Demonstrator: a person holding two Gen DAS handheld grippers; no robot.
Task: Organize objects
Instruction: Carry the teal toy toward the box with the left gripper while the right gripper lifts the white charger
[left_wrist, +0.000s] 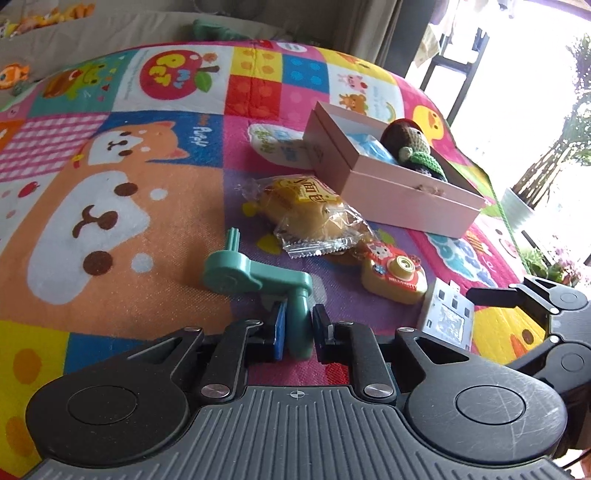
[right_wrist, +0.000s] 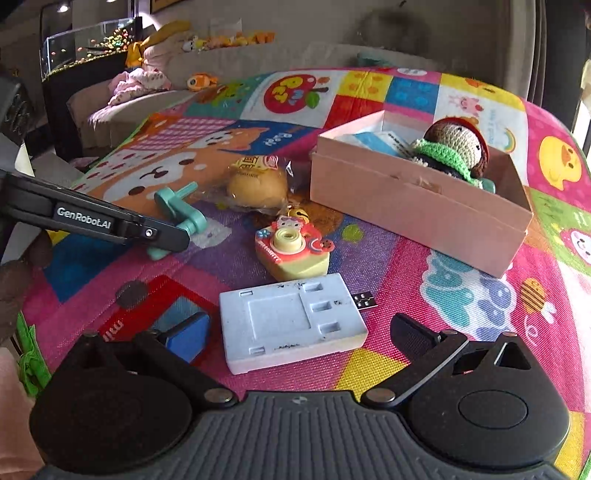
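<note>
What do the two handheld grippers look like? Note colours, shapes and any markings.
Both the left gripper and the right gripper are black, with a ribbed grey base, two round discs, silver rivets and jointed links. Their fingers carry blue pads. One side reads "GenRobot.AI" in white.

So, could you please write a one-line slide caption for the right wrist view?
Open right tool straddles a grey USB device on the colourful mat, near a pink box.
</note>
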